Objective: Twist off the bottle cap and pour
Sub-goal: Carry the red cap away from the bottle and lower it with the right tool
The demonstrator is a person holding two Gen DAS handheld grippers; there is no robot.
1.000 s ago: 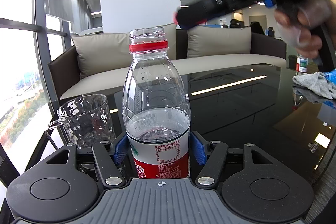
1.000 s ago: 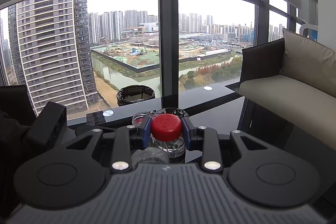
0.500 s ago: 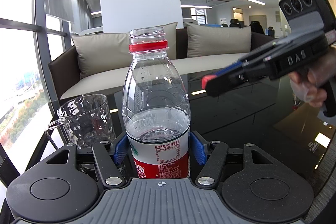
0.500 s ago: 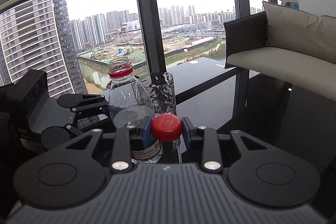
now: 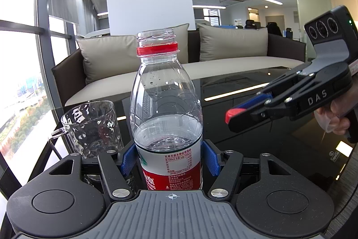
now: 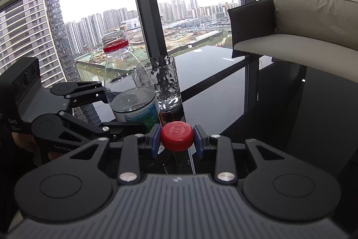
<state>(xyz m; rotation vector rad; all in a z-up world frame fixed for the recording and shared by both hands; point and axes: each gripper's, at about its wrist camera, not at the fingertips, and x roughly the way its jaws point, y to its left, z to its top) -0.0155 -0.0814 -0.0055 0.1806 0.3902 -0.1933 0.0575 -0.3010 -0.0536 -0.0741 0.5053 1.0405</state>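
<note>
The bottle [image 5: 166,118] stood upright on the dark tabletop [image 5: 279,127] with its threaded neck bare and only the red tamper ring left under the mouth, so the unscrewing part of the task looked finished. Water filled it to a level just above the label, less than half its height, and it was clamped at the label by the left claw [image 5: 166,160], whose blue pads pressed its two sides.

The red cap [image 6: 177,136] was off and pinched between the pads of the right claw [image 6: 177,138], which was held low and to the right of the bottle, well apart from its neck. Whether the cap hung above the tabletop or touched it could not be told.

Just beside the bottle, on its left and slightly farther away in the left wrist view, stood the dimpled glass mug [image 5: 91,127], upright. It looked mostly empty; a dark band near its base in the right wrist view might have been liquid or reflection.

By this reading, what remained was the pour: the left claw would have to lift and tilt the bottle toward the mug, the open mouth brought over the rim. The cap would likely need setting down first, or simply kept clear.

Beyond the tabletop were a sofa [image 5: 223,64] with cushions and tall windows.
</note>
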